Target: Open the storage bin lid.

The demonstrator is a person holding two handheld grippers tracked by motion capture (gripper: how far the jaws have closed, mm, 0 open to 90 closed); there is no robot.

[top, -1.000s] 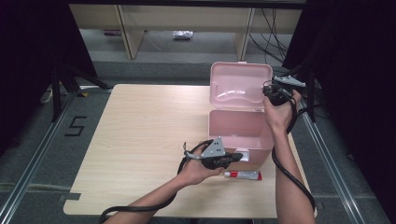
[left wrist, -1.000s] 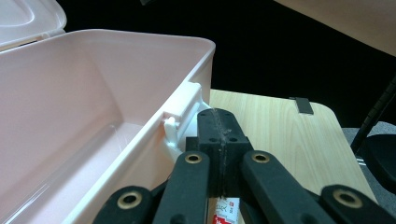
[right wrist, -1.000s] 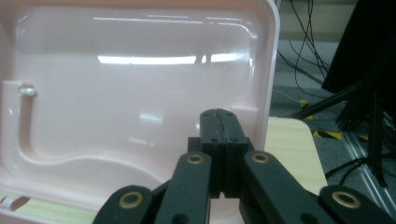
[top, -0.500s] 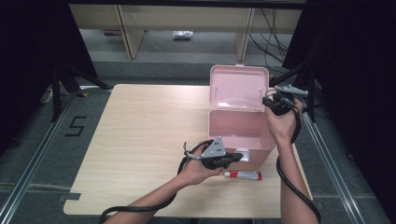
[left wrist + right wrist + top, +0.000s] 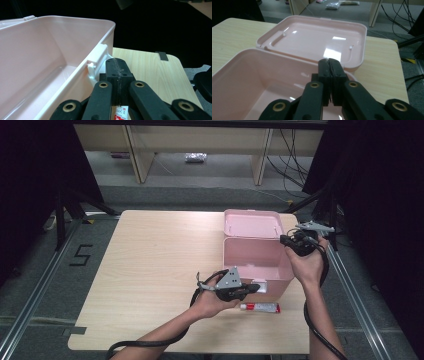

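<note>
A pink plastic box (image 5: 252, 262) stands open at the table's right, its lid (image 5: 252, 224) leaning back behind it. My left gripper (image 5: 256, 287) is shut and empty, its tips right at the white latch (image 5: 97, 61) on the box's front wall (image 5: 82, 82). A white and red tube (image 5: 260, 307) lies on the table just in front of the box, and its end (image 5: 121, 112) shows under my left jaws. My right gripper (image 5: 285, 239) is shut with nothing in it, at the box's right rim. In the right gripper view its tips (image 5: 329, 63) hang over the open box (image 5: 262, 82), facing the lid (image 5: 317, 40).
The wooden table (image 5: 150, 260) stretches bare to the left of the box. Its right edge (image 5: 300, 320) runs close beside my right forearm. Black curtains and metal rails flank the table. Shelving and cables stand on the floor beyond the far edge.
My right gripper has drawn back from the lid toward the person, along the box's right side. The lid now lies lower and flatter behind the box. The left gripper has stayed put.
</note>
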